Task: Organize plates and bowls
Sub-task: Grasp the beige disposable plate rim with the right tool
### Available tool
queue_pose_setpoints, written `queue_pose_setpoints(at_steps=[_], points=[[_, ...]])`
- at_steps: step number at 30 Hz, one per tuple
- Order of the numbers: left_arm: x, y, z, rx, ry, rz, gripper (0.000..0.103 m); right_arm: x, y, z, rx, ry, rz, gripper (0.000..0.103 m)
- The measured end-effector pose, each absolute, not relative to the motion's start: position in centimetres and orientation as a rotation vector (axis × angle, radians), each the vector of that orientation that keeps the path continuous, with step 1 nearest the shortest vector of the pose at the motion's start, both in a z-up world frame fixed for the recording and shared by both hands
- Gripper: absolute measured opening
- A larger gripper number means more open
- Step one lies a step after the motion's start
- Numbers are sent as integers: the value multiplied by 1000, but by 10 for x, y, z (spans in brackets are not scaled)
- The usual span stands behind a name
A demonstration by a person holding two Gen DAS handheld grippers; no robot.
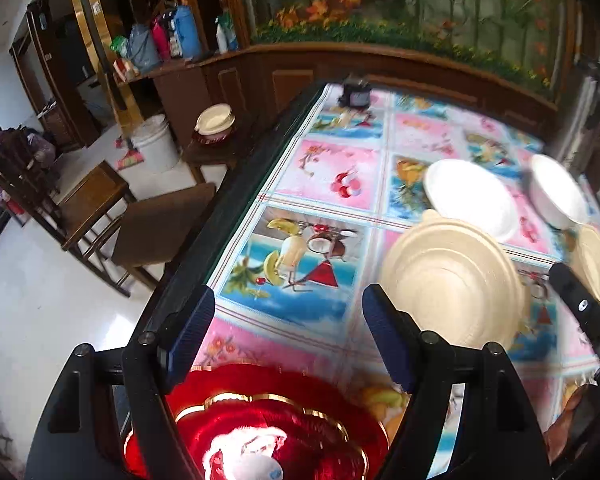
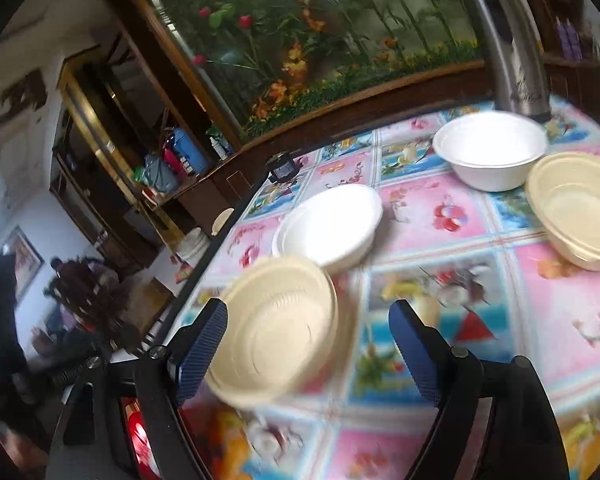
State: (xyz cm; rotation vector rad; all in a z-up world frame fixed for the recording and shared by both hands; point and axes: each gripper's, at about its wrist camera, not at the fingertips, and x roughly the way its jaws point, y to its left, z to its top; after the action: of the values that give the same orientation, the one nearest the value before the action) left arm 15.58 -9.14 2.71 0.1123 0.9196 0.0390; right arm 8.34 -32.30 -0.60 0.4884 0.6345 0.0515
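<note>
Four bowls sit on your table's glossy fruit-print tablecloth [image 2: 452, 216], with a red plate at the near edge. Your left gripper [image 1: 288, 344] hangs released, its blue-padded jaws wide apart with nothing between them, above the red gold-trimmed scalloped plate [image 1: 260, 412] that lies flat below it at the near left. To the right of that plate stands the near cream ribbed bowl [image 2: 276, 324], upright. Your right gripper [image 2: 308, 356] is also released: its left pad is just beside this bowl's near-left rim, though blur keeps you from telling whether it touches, and the right pad stands well clear. Just behind that bowl, touching or overlapping its far rim, is a shallow white foam bowl [image 2: 328, 228]. Farther right, near the tall steel flask [image 2: 508, 52], a deeper white foam bowl [image 2: 490, 152] sits just beside a second cream ribbed bowl [image 2: 580, 208] at the right edge.
</note>
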Motion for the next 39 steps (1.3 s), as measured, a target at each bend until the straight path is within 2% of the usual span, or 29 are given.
queue_pose_setpoints(at_steps=[8,14,29,31,36,37,39], points=[[200,-110,-8,109,1098,60,77,110,-343,-35,584,678,64,85],[203,-129,-15,116,1119,53,77,122,-347,-49,677,784,115,86],[200,-147,-29,121,1182,7,77,128,-341,-59,711,831,138,84],[200,-147,-29,122,1177,10,77,130,-343,-61,726,833,144,80],[201,-144,-26,106,1150,9,76,136,-345,-67,724,864,133,60],[200,-144,-26,106,1150,5,75,137,-345,-67,723,869,135,59],[201,-145,-28,100,1164,-9,61,138,-344,-69,716,877,134,51]])
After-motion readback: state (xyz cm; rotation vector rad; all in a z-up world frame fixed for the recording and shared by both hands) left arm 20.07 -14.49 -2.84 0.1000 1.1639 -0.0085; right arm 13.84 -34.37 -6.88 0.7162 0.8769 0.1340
